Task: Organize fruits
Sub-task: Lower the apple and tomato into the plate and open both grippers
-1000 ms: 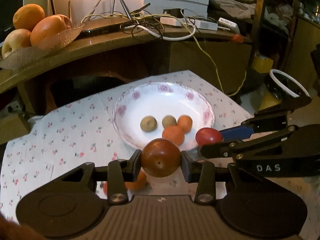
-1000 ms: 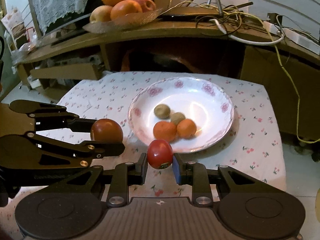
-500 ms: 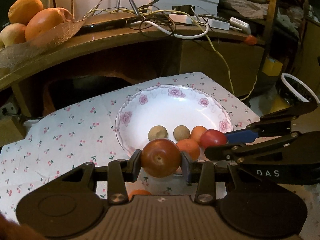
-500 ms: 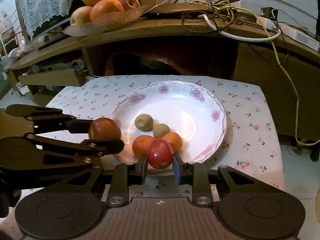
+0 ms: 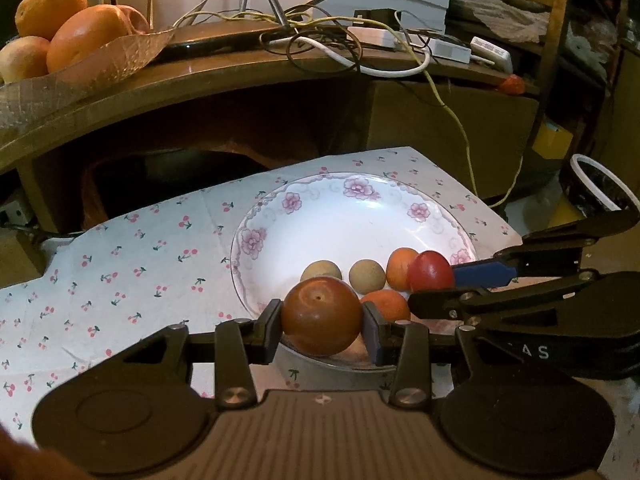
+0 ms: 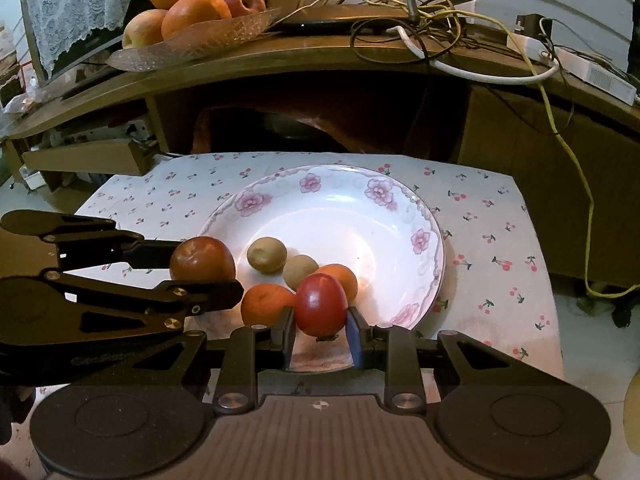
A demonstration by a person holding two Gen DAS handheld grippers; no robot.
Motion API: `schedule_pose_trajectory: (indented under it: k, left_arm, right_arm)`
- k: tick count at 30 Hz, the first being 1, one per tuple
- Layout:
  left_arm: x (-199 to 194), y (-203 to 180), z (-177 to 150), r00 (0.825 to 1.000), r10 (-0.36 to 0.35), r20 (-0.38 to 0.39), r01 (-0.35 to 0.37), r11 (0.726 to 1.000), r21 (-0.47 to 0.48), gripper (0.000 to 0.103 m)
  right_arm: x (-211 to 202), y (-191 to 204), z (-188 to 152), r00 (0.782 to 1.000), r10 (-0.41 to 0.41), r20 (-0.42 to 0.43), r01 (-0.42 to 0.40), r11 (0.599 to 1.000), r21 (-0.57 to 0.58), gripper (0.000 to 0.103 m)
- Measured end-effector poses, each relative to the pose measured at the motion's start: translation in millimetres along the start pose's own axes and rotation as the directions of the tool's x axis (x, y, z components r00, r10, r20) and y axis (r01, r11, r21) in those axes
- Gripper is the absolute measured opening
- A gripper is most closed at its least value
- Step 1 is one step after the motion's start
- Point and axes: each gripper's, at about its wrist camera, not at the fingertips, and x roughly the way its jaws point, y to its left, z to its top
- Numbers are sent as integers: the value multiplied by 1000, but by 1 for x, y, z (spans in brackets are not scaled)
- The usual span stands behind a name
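Left gripper (image 5: 322,326) pinching brown fruit (image 5: 321,315); right gripper (image 6: 320,334) opening around red fruit (image 6: 321,305) over plate (image 6: 400,216). Risk: dropped fruit scatters those already plated.

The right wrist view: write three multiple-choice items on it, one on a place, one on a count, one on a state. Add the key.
1. Where does the glass dish of big fruit stand?
A. on the wooden shelf behind the plate
B. on the cherry-print cloth
C. inside the plate

2. How many fruits lie in the plate?
A. two
B. four
C. six

3. The left gripper is:
A. open and empty
B. shut on a brown fruit
C. shut on a cable

Key:
1 A: the dish sits up on the shelf, next to the cables.
2 B: two orange fruits and two tan fruits rest in it.
3 B: the brown fruit sits clamped between its fingers, at the plate's near edge.
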Motion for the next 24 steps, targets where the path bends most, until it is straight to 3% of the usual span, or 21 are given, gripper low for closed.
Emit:
schedule_pose_trajectory:
  k: [24]
  left_arm:
    - [-23, 14, 9, 998, 36, 54, -33, 998, -52, 48]
  right_arm:
    - [-15, -11, 6, 997, -20, 79, 16, 998, 60, 36]
